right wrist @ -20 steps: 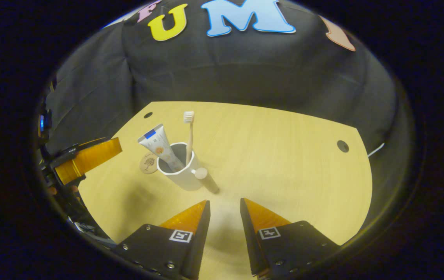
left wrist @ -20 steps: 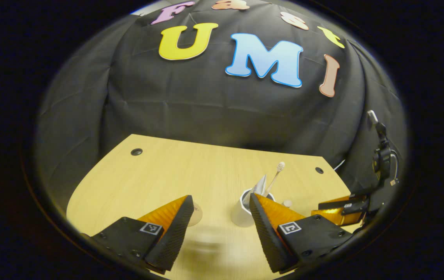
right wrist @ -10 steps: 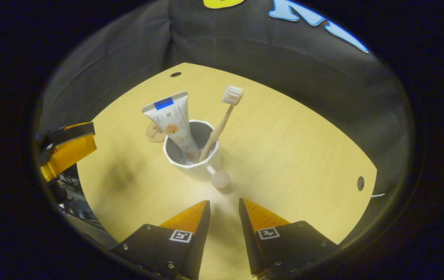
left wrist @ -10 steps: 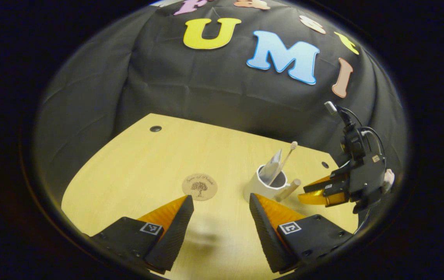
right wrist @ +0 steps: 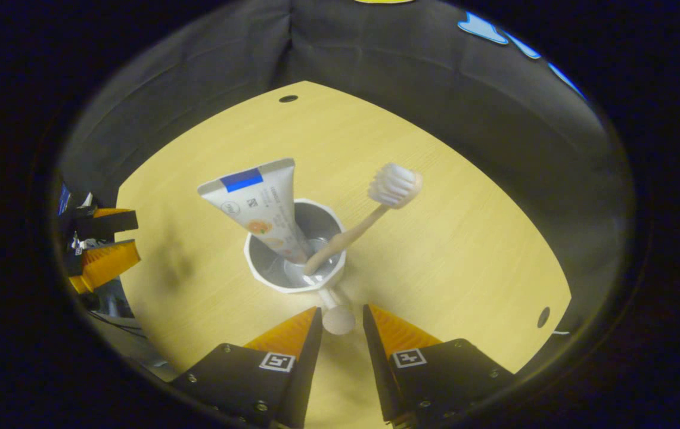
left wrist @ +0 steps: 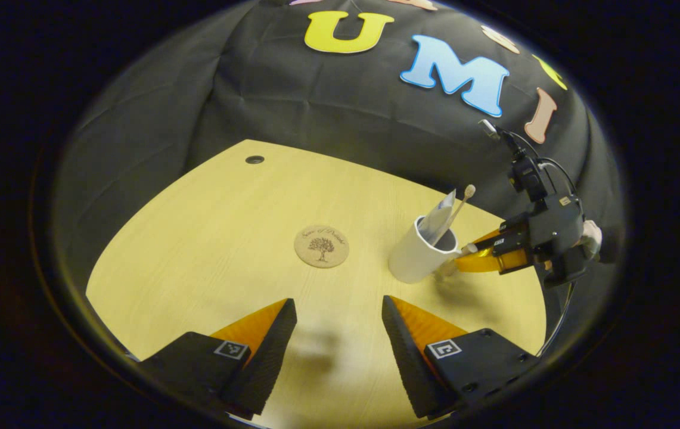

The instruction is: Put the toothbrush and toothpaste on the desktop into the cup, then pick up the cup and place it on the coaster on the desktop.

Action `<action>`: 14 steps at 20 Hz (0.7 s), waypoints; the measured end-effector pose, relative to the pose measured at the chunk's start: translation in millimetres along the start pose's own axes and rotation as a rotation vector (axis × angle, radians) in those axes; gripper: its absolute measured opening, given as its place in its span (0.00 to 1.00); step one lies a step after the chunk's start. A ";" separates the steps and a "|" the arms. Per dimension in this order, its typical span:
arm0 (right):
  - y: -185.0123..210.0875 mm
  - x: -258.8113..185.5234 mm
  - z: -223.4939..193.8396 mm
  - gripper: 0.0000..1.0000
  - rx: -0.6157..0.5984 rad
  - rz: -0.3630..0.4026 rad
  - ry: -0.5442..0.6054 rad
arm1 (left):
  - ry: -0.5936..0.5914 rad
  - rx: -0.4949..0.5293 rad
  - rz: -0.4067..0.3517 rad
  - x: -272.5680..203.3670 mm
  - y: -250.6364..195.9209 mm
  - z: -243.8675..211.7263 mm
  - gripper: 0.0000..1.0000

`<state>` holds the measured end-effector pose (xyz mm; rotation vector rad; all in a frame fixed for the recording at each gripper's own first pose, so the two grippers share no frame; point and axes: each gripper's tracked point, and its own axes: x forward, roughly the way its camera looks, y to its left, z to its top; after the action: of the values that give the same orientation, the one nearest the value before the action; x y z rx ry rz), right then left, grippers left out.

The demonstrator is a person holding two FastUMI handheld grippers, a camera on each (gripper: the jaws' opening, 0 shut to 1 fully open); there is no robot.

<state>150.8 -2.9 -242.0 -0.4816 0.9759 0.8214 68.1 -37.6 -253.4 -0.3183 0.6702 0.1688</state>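
Observation:
A white cup stands on the wooden desktop with a toothpaste tube and a wooden toothbrush upright inside. A round cork coaster lies just left of it, apart from the cup. In the right gripper view I look down into the cup, at the toothpaste and the toothbrush. The cup's round peg handle sits between the tips of my open right gripper. My left gripper hangs open over bare desktop, nearer than the coaster.
The desktop's curved edges meet black cloth at the back and sides. Cable holes sit near the corners. A hand holds the right gripper at the cup's right side. The left gripper shows at the far left.
My right gripper has come forward and down until the cup's handle lies between its fingertips. My left gripper has drawn back and risen, so the coaster came into full sight.

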 end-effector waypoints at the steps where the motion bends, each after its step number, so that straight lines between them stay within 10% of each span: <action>1: -1.3 3.3 1.3 0.41 -0.011 -0.001 0.009 | 0.001 -0.002 0.003 0.9 2.5 2.2 0.93; 7: 4.2 21.8 1.5 0.41 -0.032 0.028 0.040 | 0.012 -0.025 0.022 10.6 10.2 6.0 0.93; 14: 4.2 17.6 4.8 0.18 -0.023 0.009 0.020 | 0.039 -0.017 0.017 17.7 6.6 3.6 0.93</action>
<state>155.4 9.8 -255.0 -0.5063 0.9887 0.8379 82.2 -29.3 -263.6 -0.3325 0.7104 0.1853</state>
